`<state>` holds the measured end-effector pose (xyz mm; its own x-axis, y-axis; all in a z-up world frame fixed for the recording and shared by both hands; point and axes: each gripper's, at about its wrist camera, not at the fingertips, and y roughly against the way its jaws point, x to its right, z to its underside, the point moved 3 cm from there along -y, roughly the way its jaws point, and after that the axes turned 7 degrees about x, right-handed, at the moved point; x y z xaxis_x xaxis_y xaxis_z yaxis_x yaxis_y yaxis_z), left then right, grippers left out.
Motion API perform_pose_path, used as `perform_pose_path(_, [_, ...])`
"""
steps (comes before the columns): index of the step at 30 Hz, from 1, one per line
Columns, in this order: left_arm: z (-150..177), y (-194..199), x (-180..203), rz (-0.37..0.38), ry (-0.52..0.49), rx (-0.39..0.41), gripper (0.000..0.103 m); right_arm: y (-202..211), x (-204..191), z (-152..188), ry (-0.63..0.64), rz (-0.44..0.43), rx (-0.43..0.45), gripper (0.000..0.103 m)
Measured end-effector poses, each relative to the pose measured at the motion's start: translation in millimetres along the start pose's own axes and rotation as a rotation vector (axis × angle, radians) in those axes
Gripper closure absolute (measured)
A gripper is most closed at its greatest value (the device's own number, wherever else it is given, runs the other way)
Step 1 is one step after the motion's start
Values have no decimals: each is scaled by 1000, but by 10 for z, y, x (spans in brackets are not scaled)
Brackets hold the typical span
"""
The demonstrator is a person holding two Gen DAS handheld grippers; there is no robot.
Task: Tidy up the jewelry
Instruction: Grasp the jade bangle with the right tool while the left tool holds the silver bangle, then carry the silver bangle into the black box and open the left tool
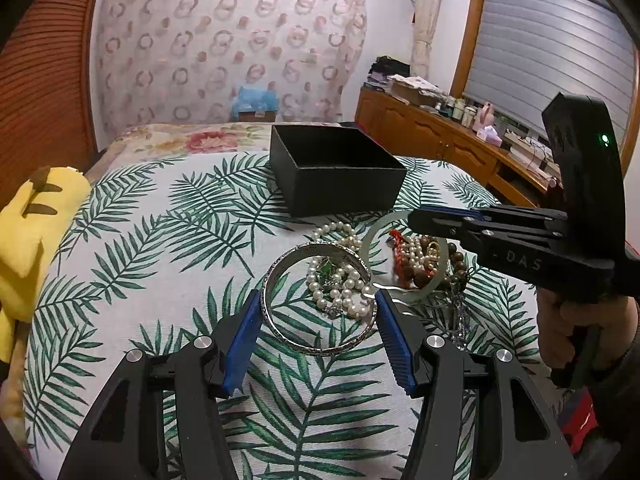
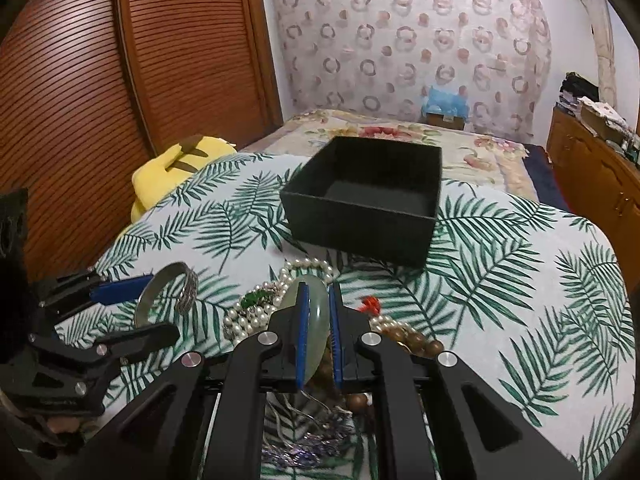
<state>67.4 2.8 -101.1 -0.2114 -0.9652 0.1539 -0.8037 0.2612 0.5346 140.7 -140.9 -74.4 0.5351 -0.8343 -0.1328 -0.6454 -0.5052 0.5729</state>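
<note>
A pile of jewelry lies on a leaf-print cloth: a white pearl necklace, brown wooden beads, a red tassel. My left gripper is shut on a silver bangle, its blue pads touching both sides and holding it tilted; the bangle also shows in the right wrist view. My right gripper is shut on a pale green jade bangle, held on edge over the pile; the bangle shows in the left wrist view. An open, empty black box stands just behind the pile.
A yellow plush toy lies at the cloth's left edge. A floral bedspread extends behind the box. A wooden dresser with clutter runs along the right wall. A slatted wooden door is on the left.
</note>
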Motion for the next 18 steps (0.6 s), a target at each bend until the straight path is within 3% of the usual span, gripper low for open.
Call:
perform_pose_path(10, [-6,46,-43,-6,1,5,49,67,-80,-129,-8,-23,67,92])
perform_pose_path(18, [-20,39,-2,-3,-8,5,49,428,38,-315,-54,-45,171,92])
